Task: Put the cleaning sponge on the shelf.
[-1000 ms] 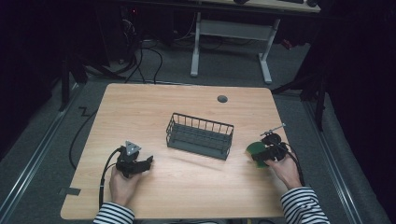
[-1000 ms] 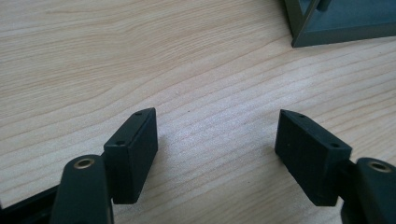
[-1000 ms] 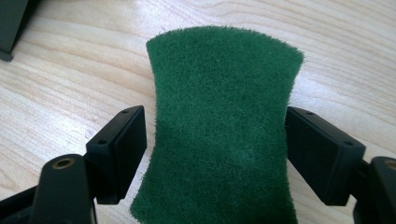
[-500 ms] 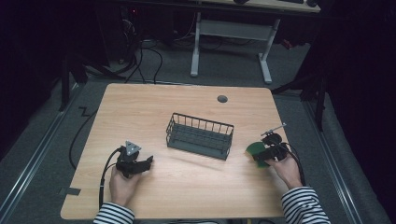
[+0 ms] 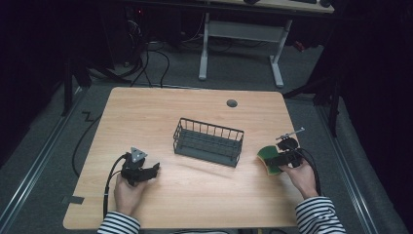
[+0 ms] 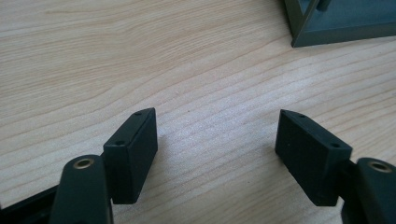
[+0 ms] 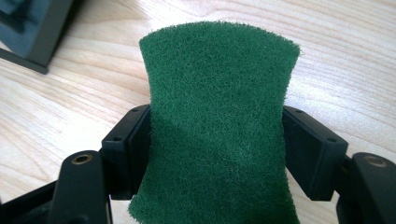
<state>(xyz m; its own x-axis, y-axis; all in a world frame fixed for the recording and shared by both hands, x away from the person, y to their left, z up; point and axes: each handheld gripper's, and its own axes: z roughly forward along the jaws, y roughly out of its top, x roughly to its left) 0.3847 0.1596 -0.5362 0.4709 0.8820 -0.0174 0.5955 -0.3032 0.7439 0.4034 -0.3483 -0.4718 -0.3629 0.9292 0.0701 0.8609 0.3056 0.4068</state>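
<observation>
While the left hand-held gripper (image 6: 217, 140) gapes empty, the right hand-held gripper (image 7: 217, 140) pinches an unlabelled green sponge (image 7: 219, 126).

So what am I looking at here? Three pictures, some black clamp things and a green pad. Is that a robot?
No robot arm: a person in striped sleeves sits at a wooden table and holds a hand tool with two black jaws in each hand. The wide picture comes from a camera above the table. There the left gripper is at the left and the right gripper at the right. The two close pictures come from small cameras riding on those tools, looking along the jaws. The left gripper's jaws stand open over bare wood. The right gripper's jaws have just been closing and now pinch a green scouring sponge, which bows in at its sides. A dark wire basket stands mid-table, between the hands, with nothing visible in it.
</observation>
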